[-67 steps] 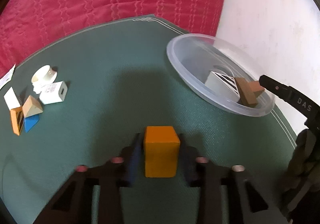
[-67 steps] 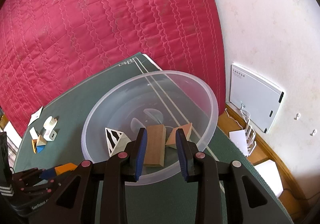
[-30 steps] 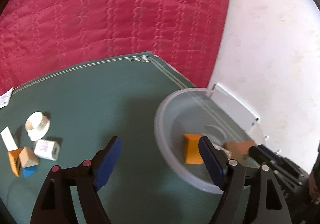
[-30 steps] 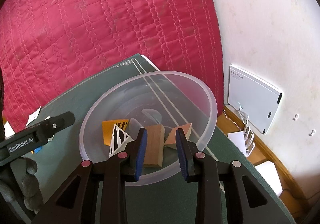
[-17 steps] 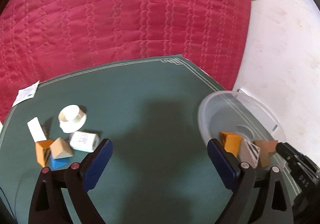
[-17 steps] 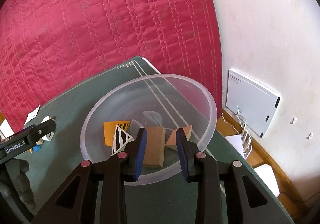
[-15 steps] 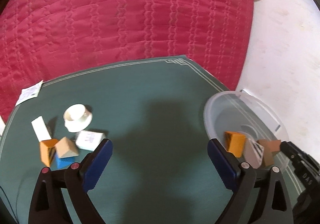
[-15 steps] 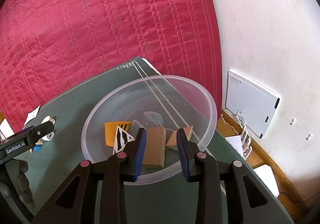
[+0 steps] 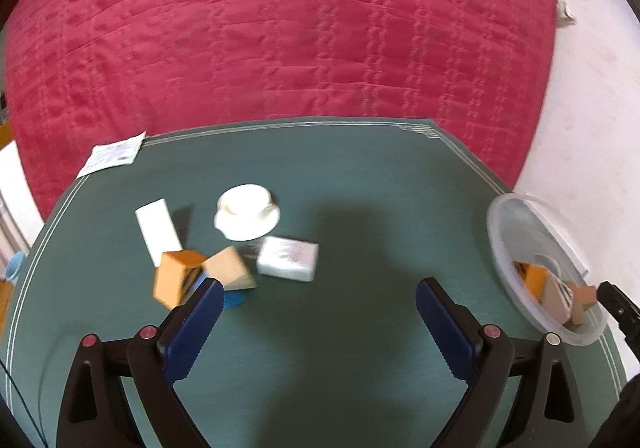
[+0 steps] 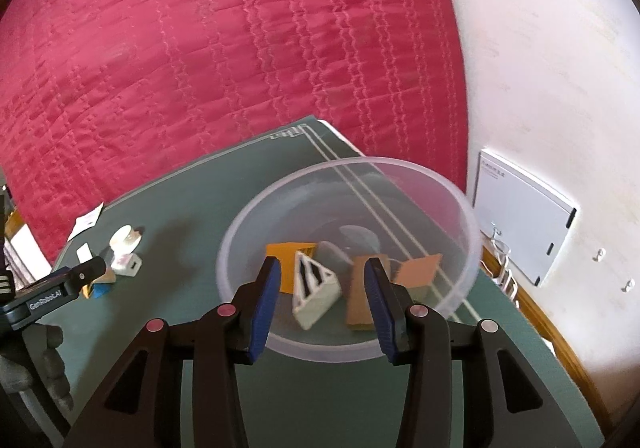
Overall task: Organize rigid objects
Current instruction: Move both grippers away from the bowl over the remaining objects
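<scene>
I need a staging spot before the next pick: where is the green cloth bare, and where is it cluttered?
Bare: the wide stretch of green cloth between the white box and the clear bowl, and the strip along the far edge by the red quilt. Crowded: the cluster around the white cup, orange block and tan wedge; the bowl already holds several blocks.

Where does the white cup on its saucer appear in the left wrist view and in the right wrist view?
Left wrist view: the white cup on its saucer stands left of centre on the green tabletop, behind the small white box.
Right wrist view: it appears small at the far left, left of the bowl.
Shared landmark: the clear plastic bowl, at the right edge in the left view and central in the right view.
</scene>
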`<state>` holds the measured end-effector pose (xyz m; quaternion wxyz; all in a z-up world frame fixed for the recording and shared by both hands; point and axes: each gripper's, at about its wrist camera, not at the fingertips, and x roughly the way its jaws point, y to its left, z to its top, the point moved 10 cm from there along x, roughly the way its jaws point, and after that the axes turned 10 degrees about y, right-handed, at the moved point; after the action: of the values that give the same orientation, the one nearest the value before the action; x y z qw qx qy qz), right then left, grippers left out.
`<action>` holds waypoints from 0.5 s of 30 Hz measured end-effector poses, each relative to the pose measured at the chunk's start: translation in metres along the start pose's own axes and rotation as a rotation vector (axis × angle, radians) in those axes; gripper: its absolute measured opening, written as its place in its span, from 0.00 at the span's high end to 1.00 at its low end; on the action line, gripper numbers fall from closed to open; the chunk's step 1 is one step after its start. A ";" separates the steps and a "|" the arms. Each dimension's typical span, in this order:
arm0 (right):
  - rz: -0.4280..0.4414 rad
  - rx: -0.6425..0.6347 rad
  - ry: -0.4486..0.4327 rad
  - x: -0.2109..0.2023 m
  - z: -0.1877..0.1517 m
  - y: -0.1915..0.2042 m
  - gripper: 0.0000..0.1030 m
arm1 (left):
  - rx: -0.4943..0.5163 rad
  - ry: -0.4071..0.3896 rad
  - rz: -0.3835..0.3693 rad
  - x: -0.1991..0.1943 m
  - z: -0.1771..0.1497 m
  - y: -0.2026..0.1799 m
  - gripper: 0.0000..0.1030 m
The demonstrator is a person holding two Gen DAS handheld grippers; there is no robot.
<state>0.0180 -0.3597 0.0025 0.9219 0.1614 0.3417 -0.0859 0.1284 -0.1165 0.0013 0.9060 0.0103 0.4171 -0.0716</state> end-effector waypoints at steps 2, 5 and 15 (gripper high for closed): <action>0.007 -0.011 -0.001 -0.001 -0.001 0.009 0.57 | -0.015 0.004 0.005 0.001 -0.002 0.007 0.04; 0.017 -0.025 0.002 -0.001 -0.002 0.019 0.56 | -0.031 0.006 0.012 0.001 -0.005 0.017 0.04; 0.072 -0.078 0.044 0.010 -0.005 0.060 0.56 | -0.065 0.016 0.033 0.004 -0.010 0.042 0.04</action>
<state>0.0386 -0.3026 0.0071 0.9222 0.1392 0.3591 -0.0355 0.1298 -0.0747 -0.0101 0.9036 -0.0116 0.4261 -0.0432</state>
